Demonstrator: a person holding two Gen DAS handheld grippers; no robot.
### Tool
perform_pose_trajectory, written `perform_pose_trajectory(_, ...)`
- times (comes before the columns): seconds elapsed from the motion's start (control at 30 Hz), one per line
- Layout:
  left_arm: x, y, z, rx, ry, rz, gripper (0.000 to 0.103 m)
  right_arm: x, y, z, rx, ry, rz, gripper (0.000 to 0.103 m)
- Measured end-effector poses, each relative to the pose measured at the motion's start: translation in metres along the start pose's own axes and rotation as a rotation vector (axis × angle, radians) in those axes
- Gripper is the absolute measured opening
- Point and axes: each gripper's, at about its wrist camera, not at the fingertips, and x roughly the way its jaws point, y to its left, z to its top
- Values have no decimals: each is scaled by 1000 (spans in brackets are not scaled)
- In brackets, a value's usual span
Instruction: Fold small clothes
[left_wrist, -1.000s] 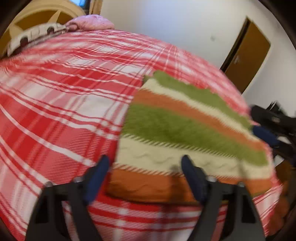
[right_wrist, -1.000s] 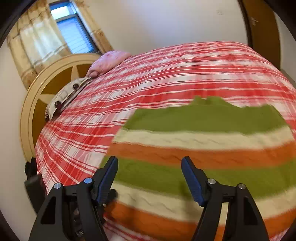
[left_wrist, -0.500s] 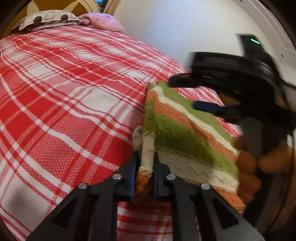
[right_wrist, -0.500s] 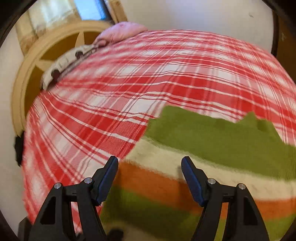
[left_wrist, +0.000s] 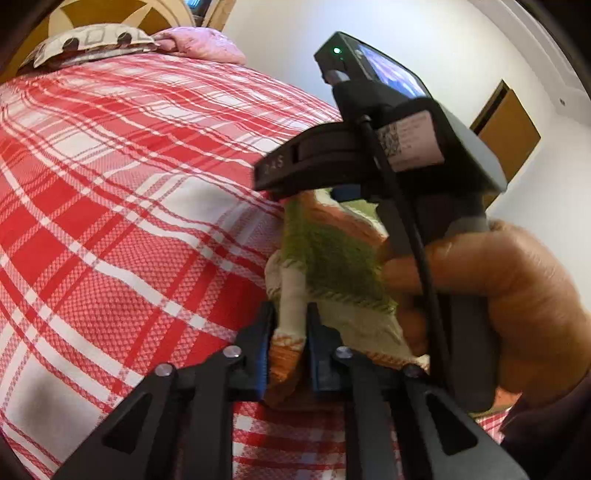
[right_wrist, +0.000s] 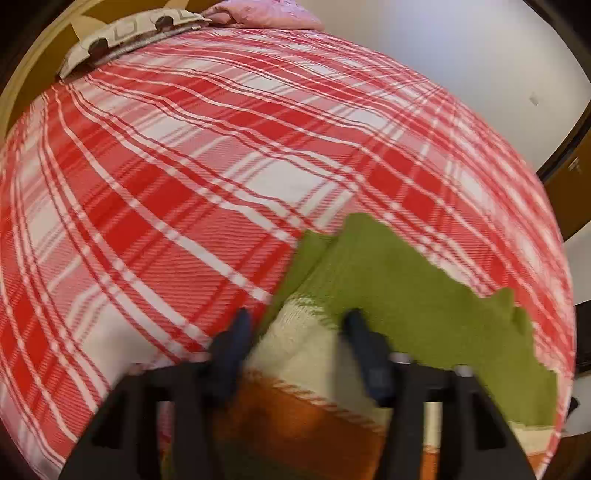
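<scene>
Now the right tongs (left_wrist: 354, 192) have swung in close over the striped knit (left_wrist: 328, 258), which lies near the foot edge of the bed (left_wrist: 110, 221). Left tongs (left_wrist: 291, 325) stay clamped on its bunched near corner. Right tongs sit part open around the cream stripe, not pinching yet. The knit's long side runs off to the right. Pillows (right_wrist: 258, 14) lie far away at the head.

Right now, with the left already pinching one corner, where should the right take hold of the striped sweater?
Grip the cream stripe at the sweater's raised fold, coming from the near edge. There the knit humps up off the blanket between the right gripper's parted fingers. The left gripper already pinches the cream edge.
</scene>
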Motion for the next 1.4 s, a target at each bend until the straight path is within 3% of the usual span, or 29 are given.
perform_pose_trajectory(0.13,-5,0,3,-2,12,-16,14,-9,-20,-4,61,-14,74,14)
perform_pose_trajectory(0.17,-8,-2,4,7,11,-19,13,-13,-30,-5,106,-18,121,12)
perform_pose_trajectory(0.37,-32,-22,7,82,-40,-26,13,-34,-75,-19,292,-69,306,10)
perform_pose_trajectory(0.63,-57,-65,4,203,-75,-73,13,-68,-133,-33,413,-158,420,10)
perform_pose_trajectory(0.9,-57,-133,-6,342,-76,-151,13,-94,-208,-76,490,-209,426,10)
perform_pose_trajectory(1.17,-43,-207,-35,473,-21,-249,13,-117,-284,-132,545,-252,365,10)
perform_pose_trajectory(1.4,-29,-257,-64,560,23,-300,13,-108,-340,-188,631,-238,324,10)
